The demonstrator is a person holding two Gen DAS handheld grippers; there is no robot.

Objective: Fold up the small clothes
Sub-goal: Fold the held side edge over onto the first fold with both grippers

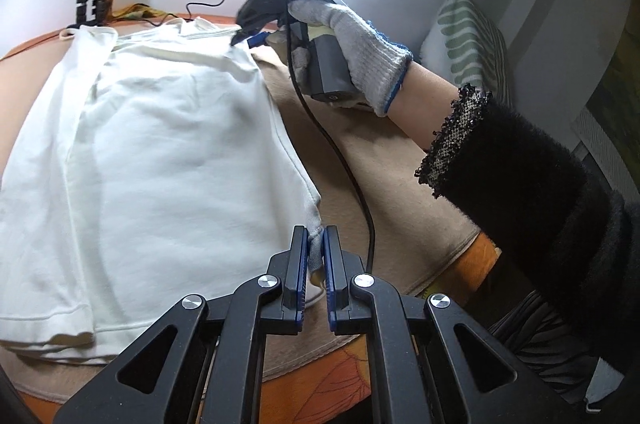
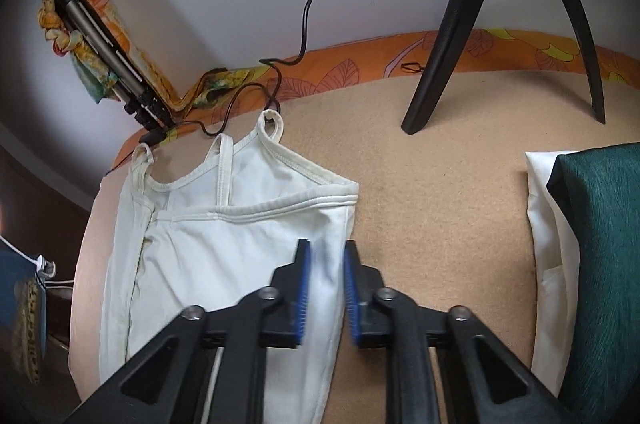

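The white camisole (image 2: 240,236) is lying flat on the tan blanket (image 2: 440,224), straps toward the orange floral sheet (image 2: 360,67) at the far edge. My left gripper (image 1: 316,244) is pinching the garment's near corner, its blue pads closed tight on the fabric. My right gripper (image 2: 327,256) is gripping the side edge below the top hem, jaws narrowed with cloth between them. My gloved right hand (image 1: 352,39) is holding its handle.
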